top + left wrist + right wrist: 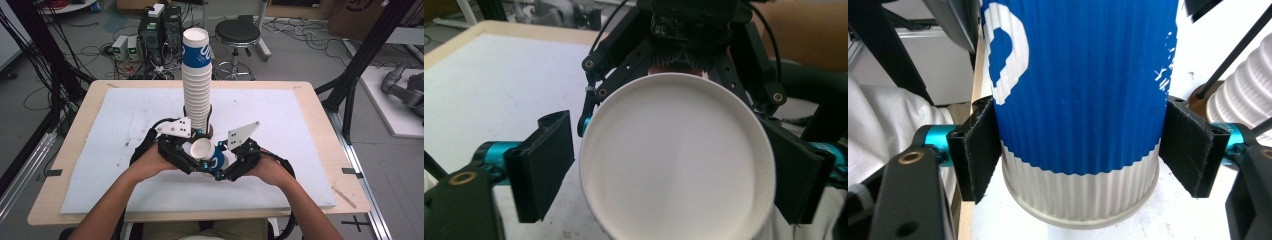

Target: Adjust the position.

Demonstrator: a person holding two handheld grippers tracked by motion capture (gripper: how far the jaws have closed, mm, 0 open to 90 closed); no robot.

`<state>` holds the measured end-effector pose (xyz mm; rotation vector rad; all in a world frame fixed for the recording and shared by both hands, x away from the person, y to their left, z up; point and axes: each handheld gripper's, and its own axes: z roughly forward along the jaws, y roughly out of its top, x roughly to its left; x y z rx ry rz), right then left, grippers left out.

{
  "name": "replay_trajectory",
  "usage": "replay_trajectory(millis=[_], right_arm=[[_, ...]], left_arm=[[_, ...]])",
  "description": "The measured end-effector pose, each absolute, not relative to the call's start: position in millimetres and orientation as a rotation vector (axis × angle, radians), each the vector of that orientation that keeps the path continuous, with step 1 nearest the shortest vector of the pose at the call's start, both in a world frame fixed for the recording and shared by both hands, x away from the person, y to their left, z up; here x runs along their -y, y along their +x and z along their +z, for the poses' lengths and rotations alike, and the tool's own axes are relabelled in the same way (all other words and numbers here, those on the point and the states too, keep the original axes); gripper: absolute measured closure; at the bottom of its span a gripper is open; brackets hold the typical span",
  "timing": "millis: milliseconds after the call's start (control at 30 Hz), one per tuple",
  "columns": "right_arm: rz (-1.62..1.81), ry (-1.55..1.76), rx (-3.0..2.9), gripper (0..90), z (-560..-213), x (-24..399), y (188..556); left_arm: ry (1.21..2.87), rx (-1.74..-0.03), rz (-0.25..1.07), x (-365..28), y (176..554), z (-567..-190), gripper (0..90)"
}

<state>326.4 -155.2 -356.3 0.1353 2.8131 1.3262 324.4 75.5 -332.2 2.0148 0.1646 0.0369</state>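
Just in front of the tall stack of paper cups [196, 85], on the person's side of it, a single blue-and-white paper cup [208, 154] is held on its side above the white mat [125, 130], its open mouth turned toward the left gripper [186, 156] and its base toward the right gripper [231, 167]. In the right gripper view the cup [1078, 100] stands between the two black pads [979, 150], both pressed flat against its ribbed blue wall a little above the white band at its base, so this gripper has a firm hold of it; the jaws are part-way closed to the width of the cup. From the same view the stack [1243, 95] shows just beside the cup, at the right edge. In the left gripper view the white inside of the cup [676, 160] faces the camera, its round rim lying between this gripper's pads. The left-hand pad [544, 165] stands clear of the rim with a strip of mat showing between them; the right-hand pad [796, 170] sits close against the rim, though whether it touches I cannot tell. So the left gripper is partly open around the mouth of the cup and does not clamp it. Beyond the rim the right gripper [689, 65] shows, end on. Both hands sit low, nearer the person than the stack, at the middle of the mat.
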Motion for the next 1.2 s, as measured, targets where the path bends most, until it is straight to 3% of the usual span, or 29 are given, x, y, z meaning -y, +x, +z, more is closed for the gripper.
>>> replay_trajectory(millis=[33,67,367,567,633,1200], right_arm=[[1.321,0.128,-2.815,24.1,-357,154,326],[1.311,0.109,-2.818,24.1,-357,154,325],[1.385,0.146,-2.769,19.3,-359,156,324],[1.563,0.254,-2.684,17.6,-357,170,327],[1.655,0.304,-2.627,13.3,-359,179,328],[1.836,0.43,-2.482,13.3,-376,202,325]], left_arm=[[2.013,-0.145,0.015,-75,324,-333,21.6],[2.017,-0.125,0.005,-75,324,-333,28.2],[1.998,-0.128,0.007,-78,325,-332,28.6],[1.899,-0.184,-0.006,-92,329,-336,28.6],[1.859,-0.205,-0.003,-98,329,-339,28.6],[1.629,-0.24,0.04,-107,326,-349,28.4]])
